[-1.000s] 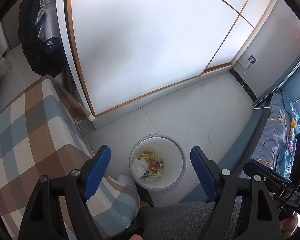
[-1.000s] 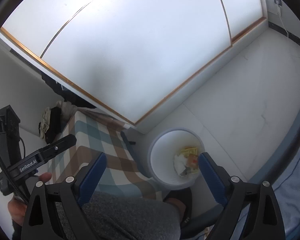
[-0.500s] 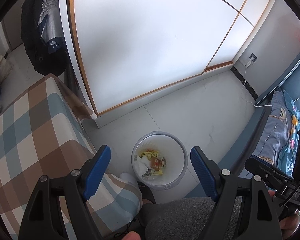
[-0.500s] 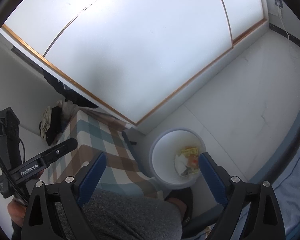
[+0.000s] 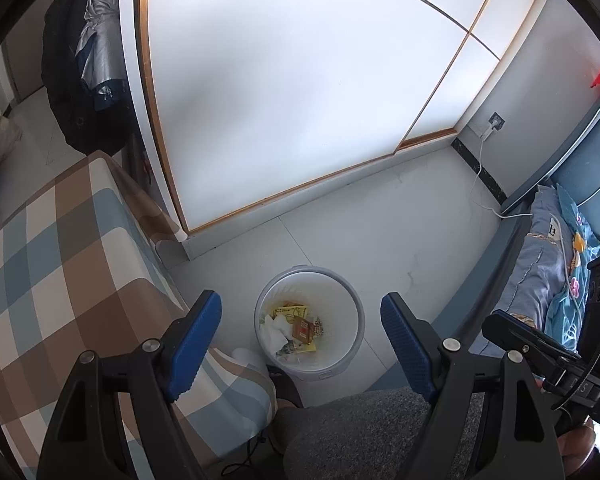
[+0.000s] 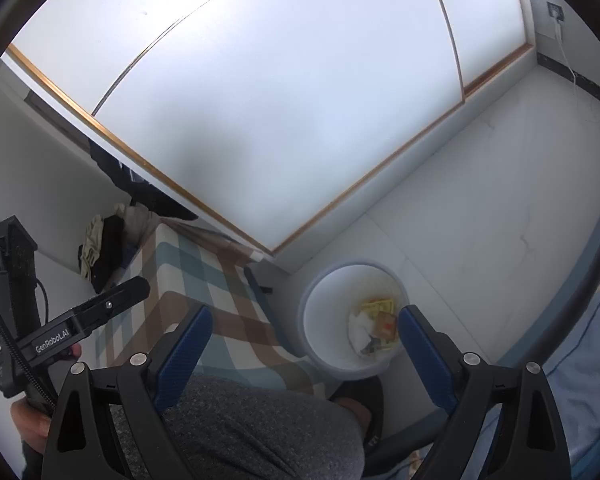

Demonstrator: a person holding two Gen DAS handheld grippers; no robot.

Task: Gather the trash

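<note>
Both claws hang high and spread wide, left claw (image 5: pixel 301 322) and right claw (image 6: pixel 303 334) each gripping nothing. The round white plastic bin (image 5: pixel 350 356) sits on the pale tiled floor (image 5: pixel 380 232) below, wrappers and tissue (image 5: pixel 290 330) inside. Judging by this, we're between pickups; next move calls for finding loose trash.

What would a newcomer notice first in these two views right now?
Probably the white trash bin on the pale floor, holding yellow wrappers and crumpled tissue, framed between the open blue-padded fingers of the left gripper. Next, the checked cloth to its left and the big white sliding doors behind. The right gripper is open and empty too.
</note>
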